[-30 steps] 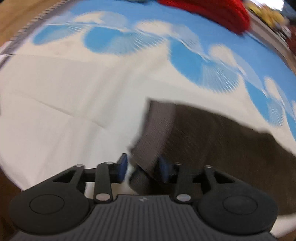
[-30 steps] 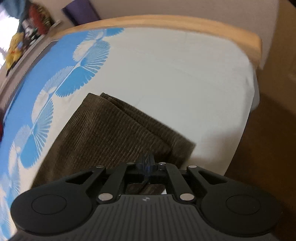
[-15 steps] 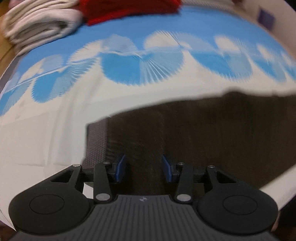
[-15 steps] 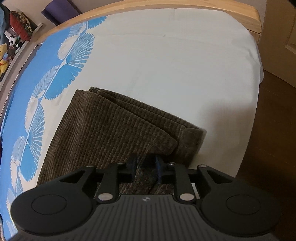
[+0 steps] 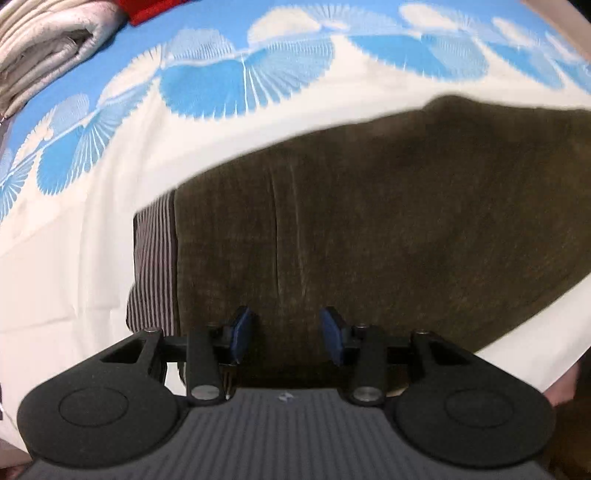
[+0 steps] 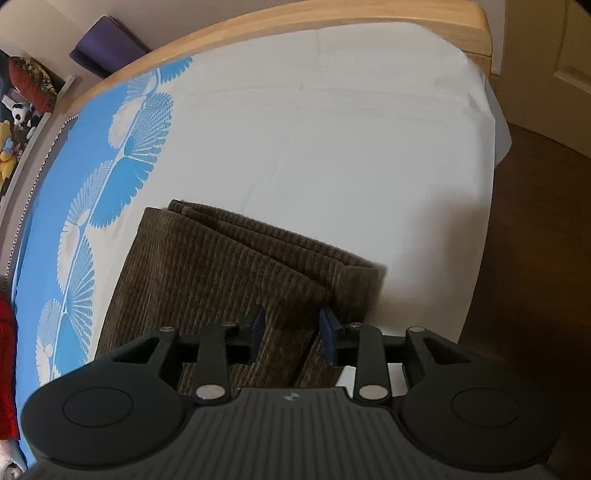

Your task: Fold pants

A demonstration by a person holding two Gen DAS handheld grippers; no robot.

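Brown corduroy pants lie folded flat on the bed, their grey ribbed waistband at the left end. My left gripper is open and empty just above the fabric near the waistband end. In the right wrist view the pants show stacked leg ends with folded layers at the far edge. My right gripper is open and empty above the near right corner of the leg ends.
The bed sheet is white with a blue fan pattern. Folded white bedding and a red cloth lie at the far left. A wooden bed frame bounds the far side; the floor lies right.
My right gripper has opened and let go of the leg ends. My left gripper has swung from the waistband to over the pants, staying open. The pants now lie flat.
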